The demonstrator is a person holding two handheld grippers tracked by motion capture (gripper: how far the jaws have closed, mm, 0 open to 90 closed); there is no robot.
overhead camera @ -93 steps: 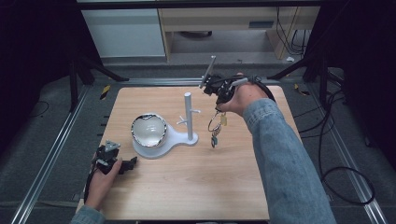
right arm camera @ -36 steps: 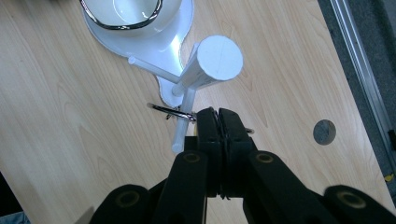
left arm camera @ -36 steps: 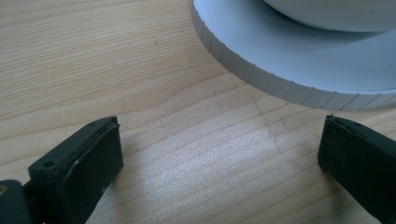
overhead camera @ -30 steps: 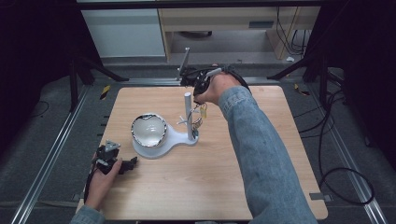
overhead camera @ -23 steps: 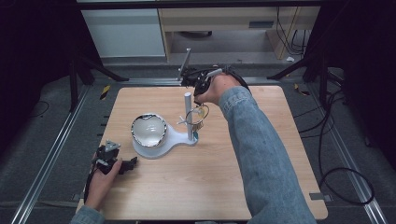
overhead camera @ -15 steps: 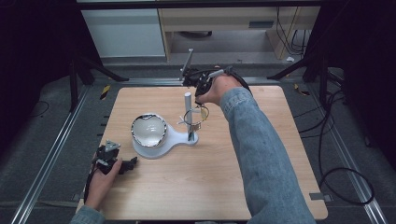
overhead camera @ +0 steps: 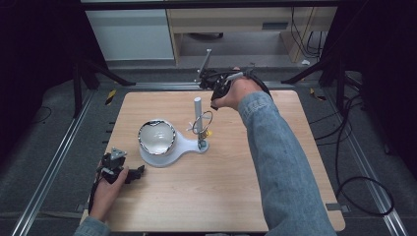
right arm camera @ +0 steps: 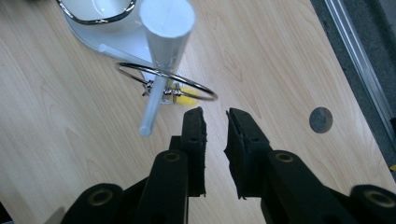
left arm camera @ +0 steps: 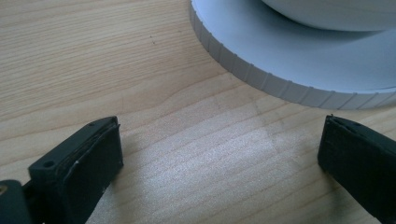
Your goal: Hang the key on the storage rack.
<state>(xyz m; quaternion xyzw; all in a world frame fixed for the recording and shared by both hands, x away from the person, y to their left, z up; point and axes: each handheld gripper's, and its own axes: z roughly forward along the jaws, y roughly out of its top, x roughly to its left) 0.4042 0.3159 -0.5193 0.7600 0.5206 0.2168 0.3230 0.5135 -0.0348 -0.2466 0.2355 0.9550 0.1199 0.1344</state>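
Observation:
A white stand (overhead camera: 183, 148) carries an upright post (overhead camera: 197, 106) with a thin side peg (right arm camera: 152, 109). A metal key ring (right arm camera: 205, 90) with a yellow tag (right arm camera: 189, 98) hangs around the peg, also seen as the ring (overhead camera: 204, 120) beside the post. My right gripper (right arm camera: 215, 114) hovers just behind the ring, free of it. Its jaws have just been opening and stand a narrow gap apart with nothing between them. My left gripper (left arm camera: 219, 149) rests wide open on the wood at the stand's ribbed base (left arm camera: 289, 60), holding nothing.
A shiny bowl (overhead camera: 156, 136) sits on the stand's round end. The wooden table (overhead camera: 206, 196) has a small round hole (right arm camera: 321, 119) near its right side. Metal rails and cables lie on the floor around it.
The right gripper carried the dangling ring leftward from right of the post to the post. The ring now hangs on the peg, and the gripper has drawn slightly back from it.

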